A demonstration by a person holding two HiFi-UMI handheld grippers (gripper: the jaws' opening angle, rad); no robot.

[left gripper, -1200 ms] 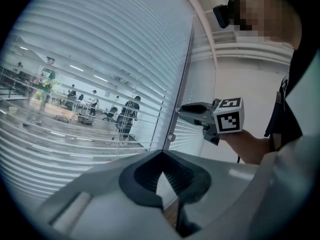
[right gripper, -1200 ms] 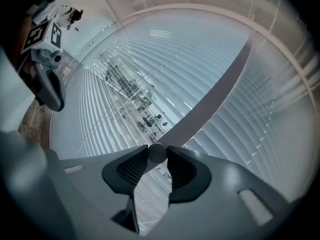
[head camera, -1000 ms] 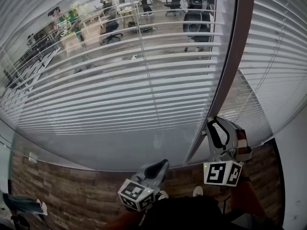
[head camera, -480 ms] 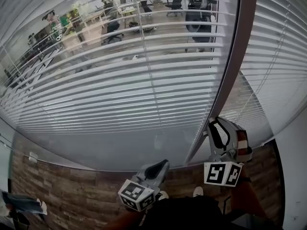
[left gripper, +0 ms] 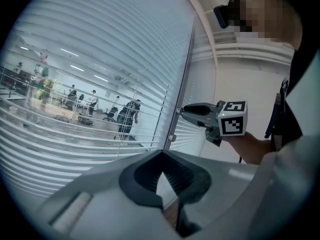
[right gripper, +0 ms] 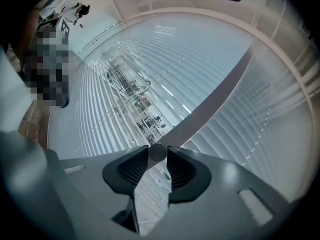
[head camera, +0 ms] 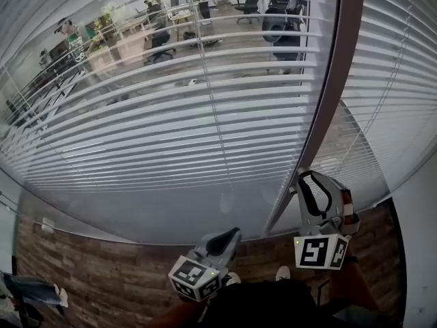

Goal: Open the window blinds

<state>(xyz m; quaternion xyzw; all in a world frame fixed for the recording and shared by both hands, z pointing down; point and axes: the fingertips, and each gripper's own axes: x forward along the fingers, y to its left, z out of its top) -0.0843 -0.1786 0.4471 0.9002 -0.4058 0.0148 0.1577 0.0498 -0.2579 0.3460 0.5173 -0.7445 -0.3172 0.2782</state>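
Note:
White slatted blinds [head camera: 171, 115] hang over the glass on the left, their slats tilted enough that the office behind shows through. A second set of blinds [head camera: 403, 80] hangs right of the dark frame post [head camera: 328, 94]. My right gripper [head camera: 305, 175] points up at the foot of that post. In the right gripper view it [right gripper: 157, 154] is shut on a small round grey knob [right gripper: 157, 151] pinched between its tips. My left gripper [head camera: 233, 233] hangs lower, near my waist, shut with nothing in it [left gripper: 160, 158]. The left gripper view shows the right gripper [left gripper: 182, 111] against the frame.
Wood-pattern floor [head camera: 89, 272] runs along the bottom of the glass. A white wall [head camera: 420, 251] closes in at the right. Beyond the glass are desks, office chairs [head camera: 281, 26] and people [head camera: 72, 36]. My shoes [head camera: 281, 273] stand just below the grippers.
The right gripper has sunk slightly, its marker cube a little lower. The left gripper has stayed put. A person in green beyond the glass has walked left.

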